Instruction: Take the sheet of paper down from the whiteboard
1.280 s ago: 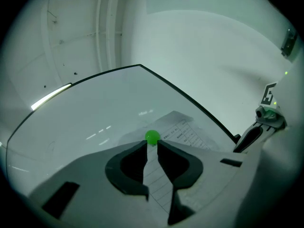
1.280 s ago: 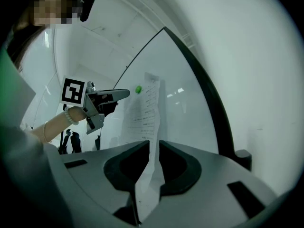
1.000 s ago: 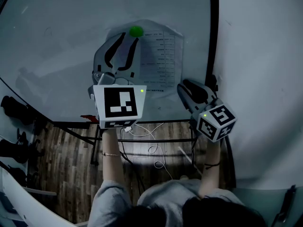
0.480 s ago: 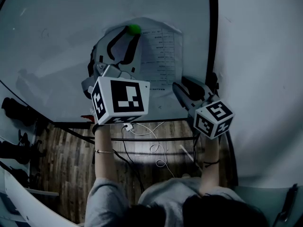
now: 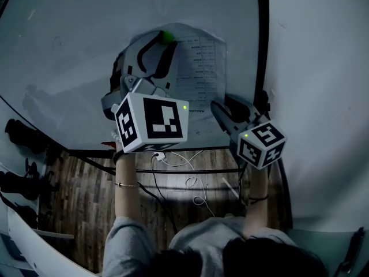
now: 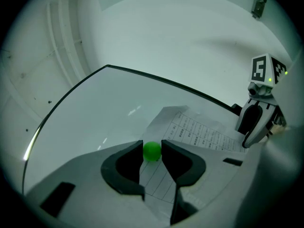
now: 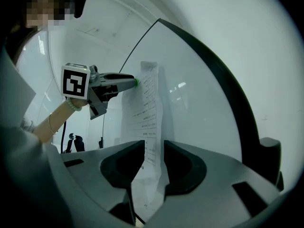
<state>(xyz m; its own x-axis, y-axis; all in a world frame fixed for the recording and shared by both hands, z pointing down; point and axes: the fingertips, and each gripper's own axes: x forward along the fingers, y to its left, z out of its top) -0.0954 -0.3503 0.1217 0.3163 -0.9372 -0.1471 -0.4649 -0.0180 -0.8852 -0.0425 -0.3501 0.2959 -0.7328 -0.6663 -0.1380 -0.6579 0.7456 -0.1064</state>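
Note:
A printed sheet of paper [image 5: 202, 68] hangs on the whiteboard [image 5: 69, 51], pinned at its top left by a small green magnet [image 6: 152, 151]. My left gripper [image 5: 166, 40] reaches up to that corner, open, and its fingertips flank the magnet closely on both sides. My right gripper [image 7: 154, 148] is at the sheet's lower right, open. The paper's crumpled lower edge passes through the gap between its jaws without being pinched. In the right gripper view the left gripper [image 7: 134, 80] shows at the magnet [image 7: 136, 82].
The whiteboard's black frame [image 5: 260, 39] runs down just right of the paper, with a white wall beyond. Below the board are its stand bars [image 5: 190, 171], white cables [image 5: 193, 189] on a wooden floor, and dark chairs [image 5: 20, 137] at the left.
My left gripper has rolled and moved up the board, so the magnet now sits between its fingertips instead of above them. The right gripper has hardly moved.

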